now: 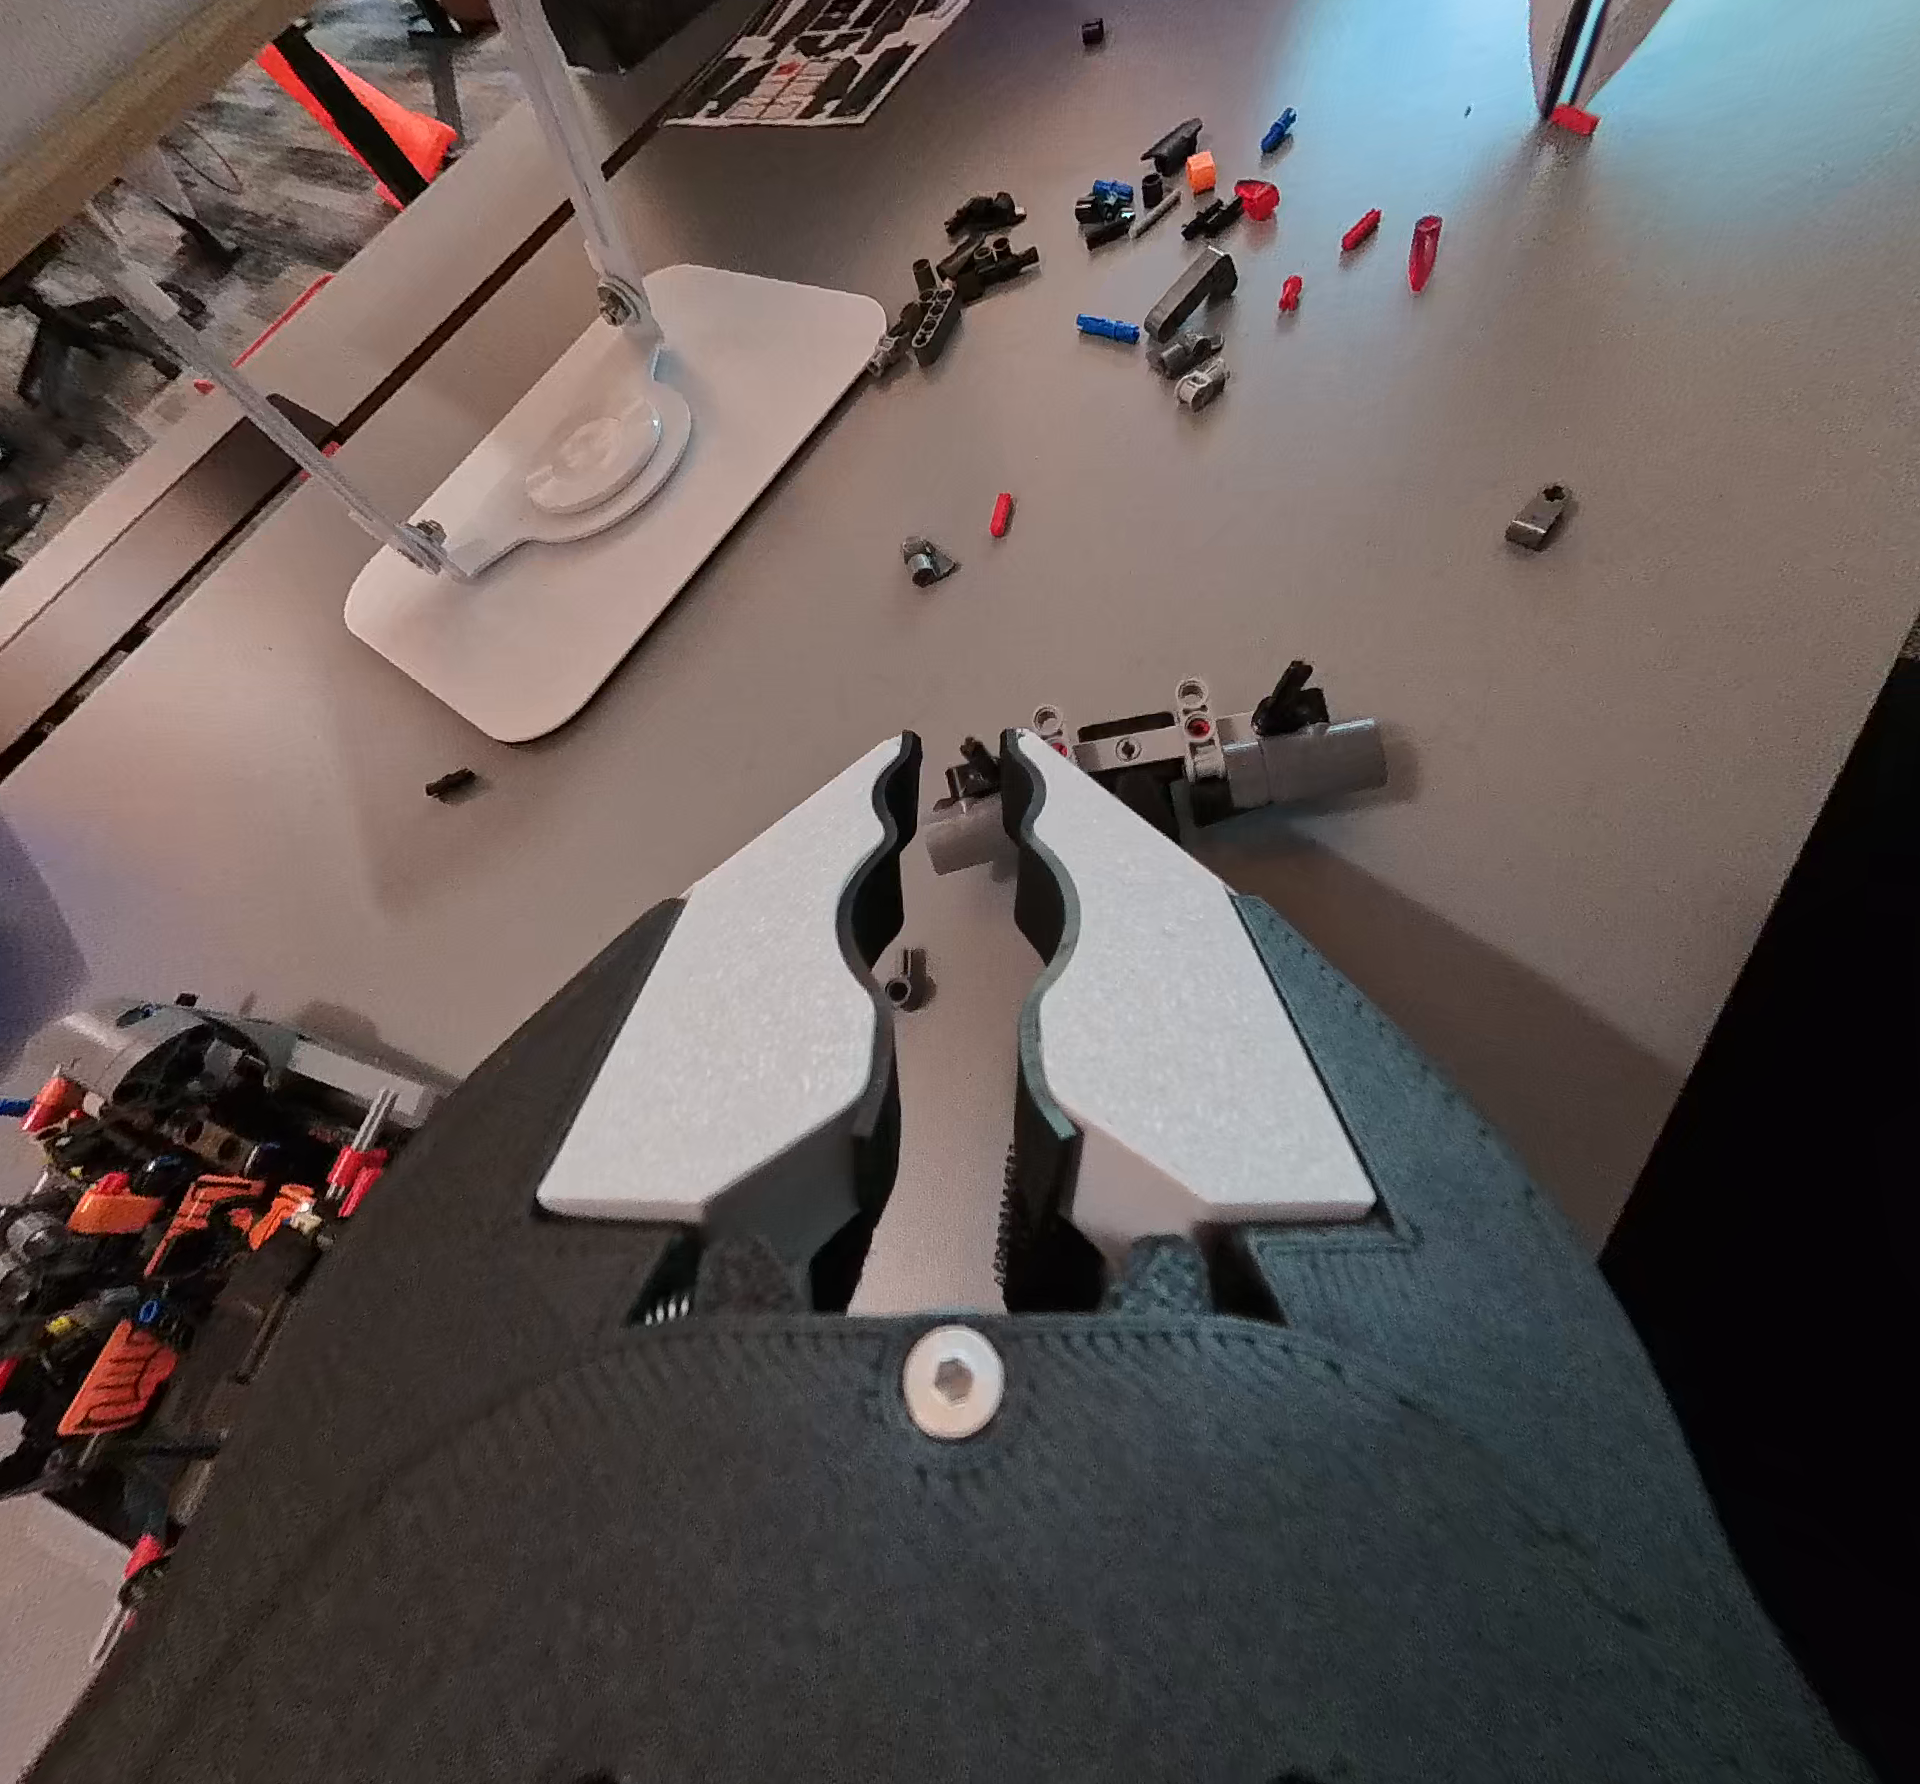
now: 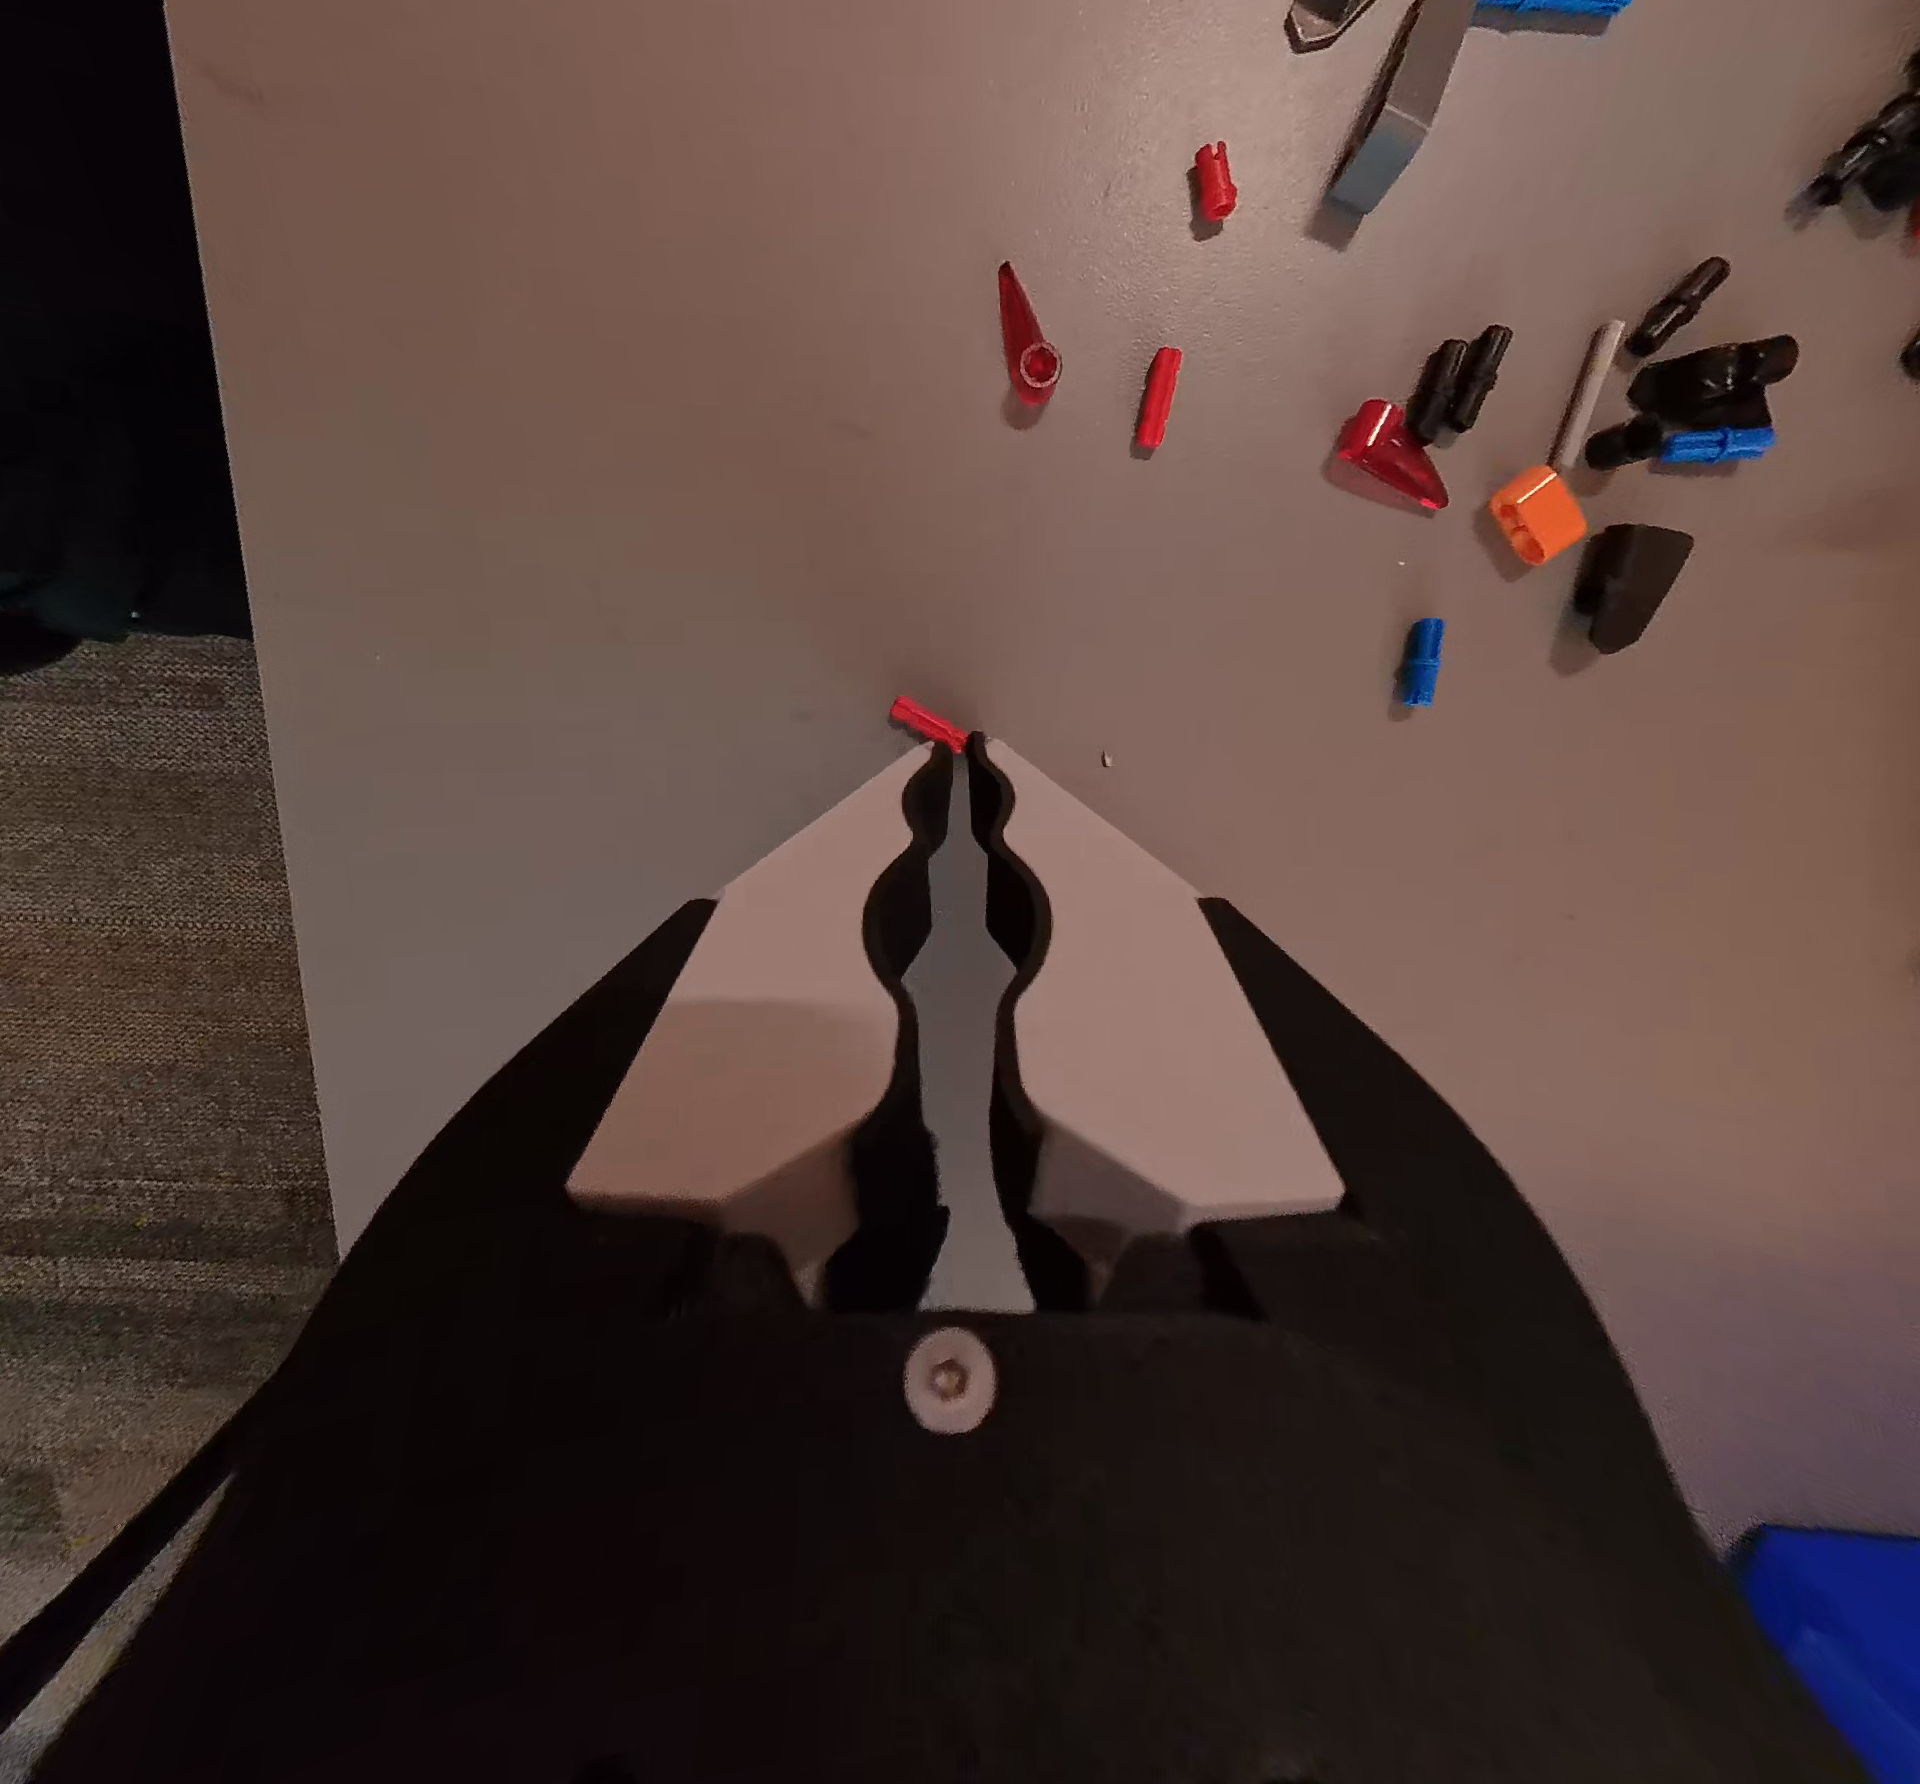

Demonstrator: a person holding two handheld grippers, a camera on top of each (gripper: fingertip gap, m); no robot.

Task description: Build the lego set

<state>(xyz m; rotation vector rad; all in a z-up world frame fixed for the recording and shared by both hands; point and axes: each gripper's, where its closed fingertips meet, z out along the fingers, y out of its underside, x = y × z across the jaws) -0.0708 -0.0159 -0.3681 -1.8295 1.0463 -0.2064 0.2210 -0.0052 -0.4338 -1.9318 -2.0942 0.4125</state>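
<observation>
My left gripper (image 1: 961,755) has its fingertips closed around the left end of a grey and black subassembly (image 1: 1278,758), which lies on the grey table (image 1: 1351,955). A small dark connector (image 1: 904,986) lies on the table under the fingers. My right gripper (image 2: 961,747) is shut on a small red pin (image 2: 928,722) at its very tips, close to the table (image 2: 623,280). It also shows far off in the left wrist view (image 1: 1590,20), still with the red pin (image 1: 1574,119). Loose red, blue, black, grey and orange pieces (image 2: 1538,513) lie scattered to its right.
A white stand base (image 1: 623,508) stands left of the pieces. A sticker sheet (image 1: 842,30) lies at the back. A partly built orange and black model (image 1: 125,1246) sits at the near left. The table edge and carpet (image 2: 135,1007) run along my right gripper's left. A blue object (image 2: 1839,1661) is at the lower right. Across from one pair of fingers to the other is roughly 30 centimetres. The right gripper is farther from the small dark connector (image 1: 904,986), some 35 centimetres, than the left, some 7 centimetres.
</observation>
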